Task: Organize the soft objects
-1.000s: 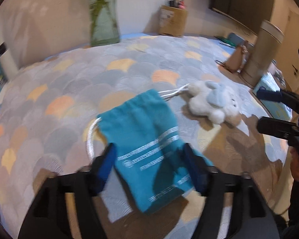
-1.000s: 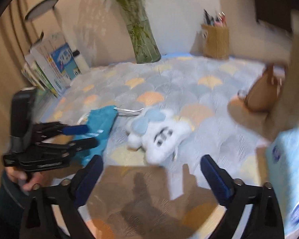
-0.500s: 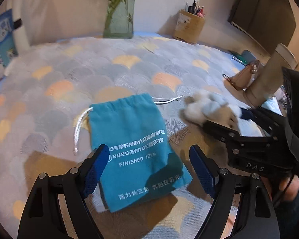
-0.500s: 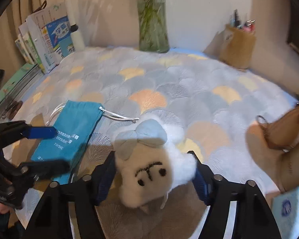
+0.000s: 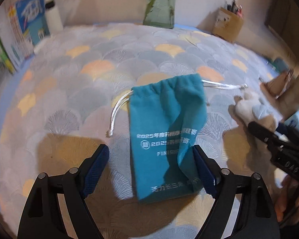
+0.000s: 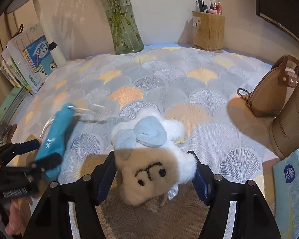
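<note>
A teal drawstring pouch (image 5: 165,131) with white print lies flat on the patterned cloth, its white cords spread to both sides. My left gripper (image 5: 150,153) stands open over the pouch's lower half; the right pad (image 5: 201,169) is at the pouch's edge and the left pad stays clear of it. A white plush sheep (image 6: 155,165) with a blue bow is squeezed between the pads of my right gripper (image 6: 152,156), which is shut on it. In the left wrist view the sheep (image 5: 249,107) shows at the right. In the right wrist view the pouch (image 6: 55,137) lies at the left.
At the back stand a glass vase (image 6: 125,29) with stems and a wooden pen holder (image 6: 208,31). A brown handbag (image 6: 273,95), a beige cylinder (image 6: 291,127) and a blue tissue pack (image 6: 293,189) crowd the right. Books (image 6: 29,59) lean at the left edge.
My right gripper came down and shut on the plush sheep. My left gripper rolled and widened, so the pouch now lies lengthwise between its fingers.
</note>
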